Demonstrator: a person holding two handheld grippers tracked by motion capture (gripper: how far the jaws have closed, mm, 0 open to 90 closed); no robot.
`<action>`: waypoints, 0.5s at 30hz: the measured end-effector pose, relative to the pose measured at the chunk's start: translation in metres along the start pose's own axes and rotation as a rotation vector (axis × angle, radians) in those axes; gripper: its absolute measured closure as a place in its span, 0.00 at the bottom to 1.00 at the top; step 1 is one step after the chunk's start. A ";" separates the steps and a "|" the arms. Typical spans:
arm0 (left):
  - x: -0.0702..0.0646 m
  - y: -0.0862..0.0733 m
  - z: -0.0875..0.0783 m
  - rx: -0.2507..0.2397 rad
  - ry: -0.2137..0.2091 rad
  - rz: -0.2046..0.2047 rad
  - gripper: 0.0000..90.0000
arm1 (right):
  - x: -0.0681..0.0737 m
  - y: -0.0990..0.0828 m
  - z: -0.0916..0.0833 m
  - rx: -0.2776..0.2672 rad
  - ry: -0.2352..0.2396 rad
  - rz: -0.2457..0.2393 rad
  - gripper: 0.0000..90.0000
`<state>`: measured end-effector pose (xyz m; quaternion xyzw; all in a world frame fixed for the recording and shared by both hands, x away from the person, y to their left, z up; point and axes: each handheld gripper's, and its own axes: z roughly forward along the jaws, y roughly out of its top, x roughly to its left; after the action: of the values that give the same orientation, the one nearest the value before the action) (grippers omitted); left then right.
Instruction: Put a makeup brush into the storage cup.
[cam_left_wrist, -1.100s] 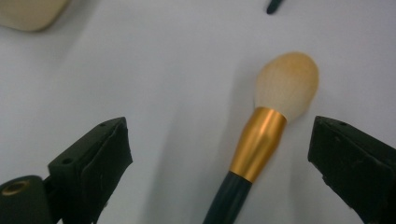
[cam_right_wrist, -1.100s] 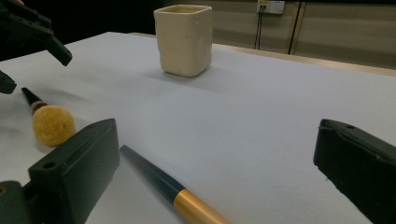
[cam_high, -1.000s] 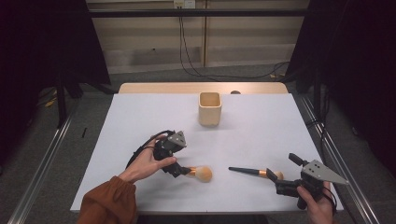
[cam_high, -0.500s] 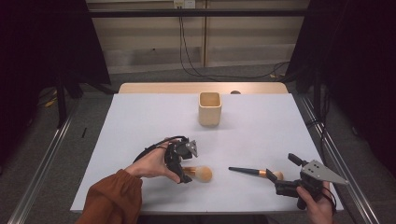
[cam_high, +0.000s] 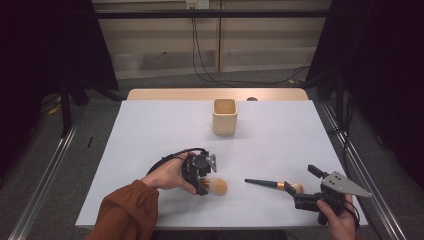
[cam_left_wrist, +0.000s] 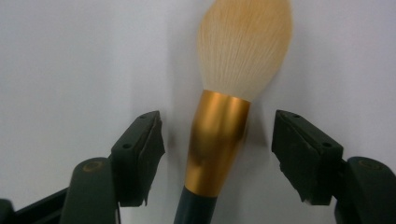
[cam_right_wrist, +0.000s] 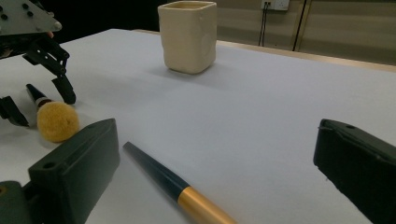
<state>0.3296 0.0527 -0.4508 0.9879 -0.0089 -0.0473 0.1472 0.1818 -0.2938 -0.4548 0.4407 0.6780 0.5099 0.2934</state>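
2 brushes and 1 cup (cam_high: 224, 116) sit on the tabletop (cam_high: 150, 130) in the high view. Between the left hand-held gripper (cam_left_wrist: 217, 154)'s jaws, which have just been closing without touching it, lies the big brush (cam_left_wrist: 229, 102), cream bristles, gold ferrule. Inside the right hand-held gripper (cam_right_wrist: 219, 186)'s wide-open jaws lies the slim brush (cam_right_wrist: 175, 184).

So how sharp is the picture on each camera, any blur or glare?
Left gripper view: the brush's gold ferrule is slightly smeared. Right gripper view: the cup is sharp, the near claw pads soft. High view: table evenly lit, no glare, surroundings dark.
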 end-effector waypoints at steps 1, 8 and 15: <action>0.000 0.001 0.000 0.000 0.004 0.001 0.39 | 0.000 0.000 0.000 0.000 0.000 0.005 0.00; -0.001 0.007 0.000 0.033 0.021 0.034 0.50 | 0.001 0.000 0.000 0.000 0.000 0.003 0.00; -0.007 0.008 0.000 0.042 0.016 0.041 0.65 | 0.001 0.000 0.001 -0.001 0.003 0.005 0.00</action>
<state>0.3230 0.0452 -0.4473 0.9908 -0.0289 -0.0362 0.1274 0.1819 -0.2928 -0.4553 0.4415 0.6770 0.5118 0.2913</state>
